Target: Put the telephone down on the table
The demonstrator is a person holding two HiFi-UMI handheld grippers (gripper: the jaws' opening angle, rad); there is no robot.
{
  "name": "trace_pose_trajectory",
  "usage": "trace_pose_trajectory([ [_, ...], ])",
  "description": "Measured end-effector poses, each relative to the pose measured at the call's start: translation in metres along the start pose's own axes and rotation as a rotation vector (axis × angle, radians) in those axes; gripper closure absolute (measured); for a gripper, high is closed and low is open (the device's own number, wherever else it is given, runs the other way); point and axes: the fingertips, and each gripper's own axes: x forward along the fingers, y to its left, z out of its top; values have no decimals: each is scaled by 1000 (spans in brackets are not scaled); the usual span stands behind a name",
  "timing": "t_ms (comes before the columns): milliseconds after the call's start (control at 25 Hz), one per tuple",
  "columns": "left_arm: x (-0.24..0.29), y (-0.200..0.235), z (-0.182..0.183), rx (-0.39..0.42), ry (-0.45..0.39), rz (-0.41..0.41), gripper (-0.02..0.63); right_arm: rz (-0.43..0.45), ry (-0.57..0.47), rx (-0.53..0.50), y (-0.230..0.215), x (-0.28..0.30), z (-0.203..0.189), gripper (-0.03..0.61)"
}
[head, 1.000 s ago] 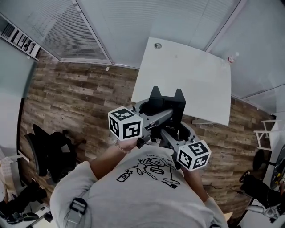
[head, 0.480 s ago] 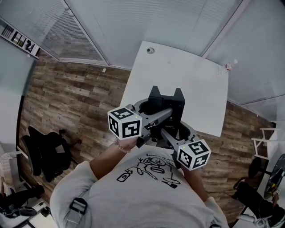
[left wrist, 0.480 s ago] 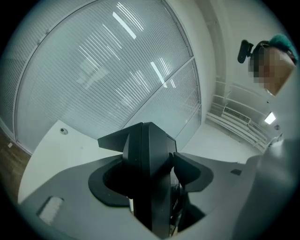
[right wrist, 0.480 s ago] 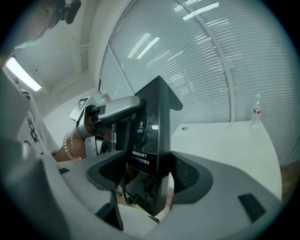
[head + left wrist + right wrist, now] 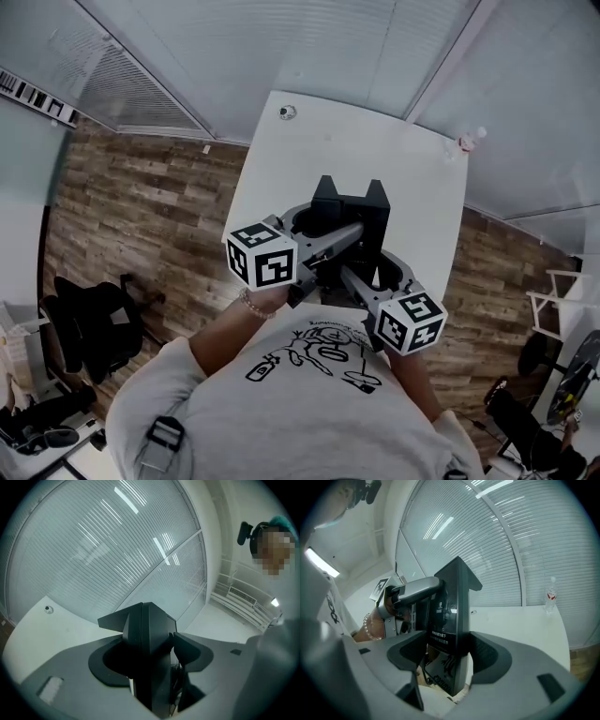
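Together, left claw (image 5: 150, 654) and right claw (image 5: 449, 657) each clench the telephone (image 5: 352, 212) between their jaws

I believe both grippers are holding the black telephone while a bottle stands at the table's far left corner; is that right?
Not quite: the head view shows the bottle at the table's far right corner. The left gripper and right gripper do both hold the black telephone.

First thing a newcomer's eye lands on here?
The black telephone, gripped by both the left gripper and the right gripper, sits over the near part of the white table. Next comes a small bottle at the table's far right corner.
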Motion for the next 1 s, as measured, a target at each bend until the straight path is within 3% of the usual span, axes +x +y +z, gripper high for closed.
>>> trace_pose_trajectory([
  [440,68,14,8,-35,-2,36,329,22,33,11,-67,-6,19,301],
  [720,78,25,14,-31,-15,78,328,58,51,8,-80,4,26,301],
  [840,61,33,16,-54,-20,87,327,66,59,4,-66,13,26,301],
  [1000,57,57,38,-59,-15,85,327,63,59,10,-65,40,43,301],
])
